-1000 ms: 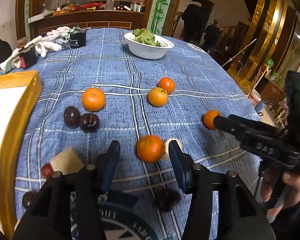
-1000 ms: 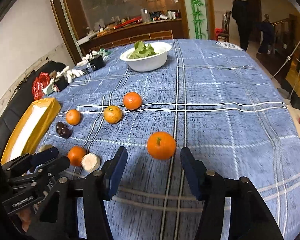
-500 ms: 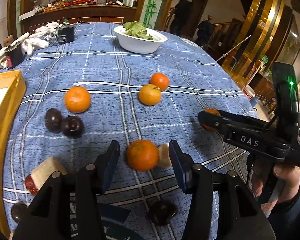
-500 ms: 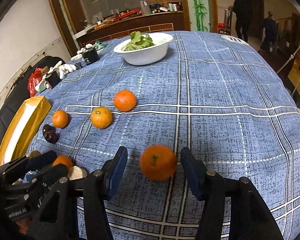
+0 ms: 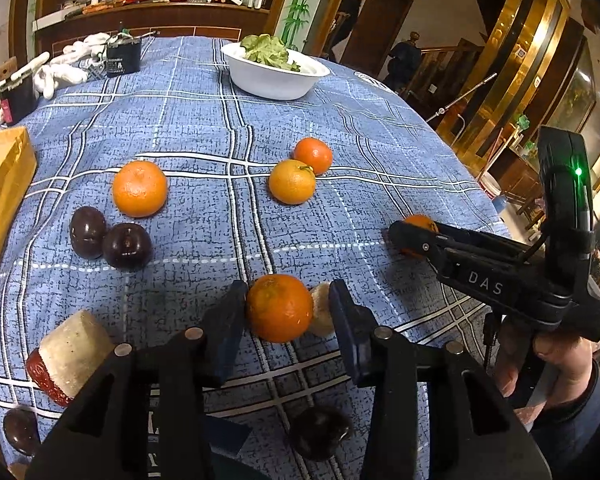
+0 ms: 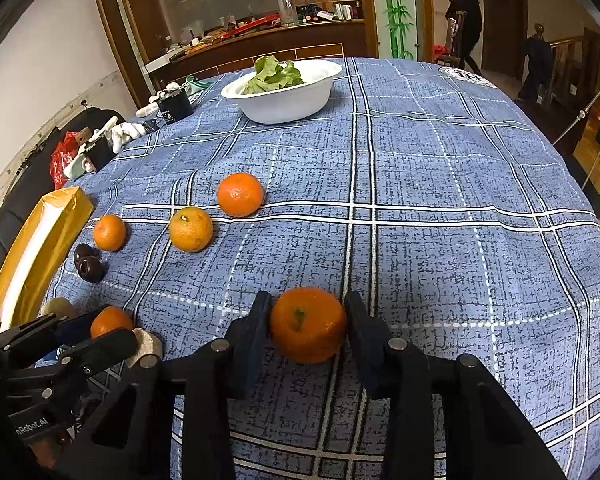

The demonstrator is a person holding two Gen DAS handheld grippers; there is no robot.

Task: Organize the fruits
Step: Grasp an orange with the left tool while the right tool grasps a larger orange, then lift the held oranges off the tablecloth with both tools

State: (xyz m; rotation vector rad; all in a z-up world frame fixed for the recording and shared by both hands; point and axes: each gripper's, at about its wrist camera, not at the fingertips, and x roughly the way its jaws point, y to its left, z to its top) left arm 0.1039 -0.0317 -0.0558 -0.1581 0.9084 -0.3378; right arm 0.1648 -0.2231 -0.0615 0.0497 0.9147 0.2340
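Several oranges lie on a blue plaid tablecloth (image 5: 204,128). My left gripper (image 5: 286,312) straddles one orange (image 5: 279,307); its left finger touches it, and a pale round fruit (image 5: 322,314) sits between the orange and the right finger. My right gripper (image 6: 306,326) has its fingers against both sides of another orange (image 6: 308,324) resting on the cloth. Three more oranges (image 5: 140,188) (image 5: 292,181) (image 5: 313,155) lie farther back. Two dark plums (image 5: 108,238) lie at the left.
A white bowl of lettuce (image 5: 274,70) stands at the back. A yellow box (image 5: 0,184) lies at the left edge. A cut pale fruit with red skin (image 5: 70,356) and dark plums (image 5: 318,432) lie near the front. Black cases and white gloves (image 5: 60,68) sit back left.
Both grippers moved forward and narrowed around their oranges. The right gripper's fingers now touch its orange on both sides.
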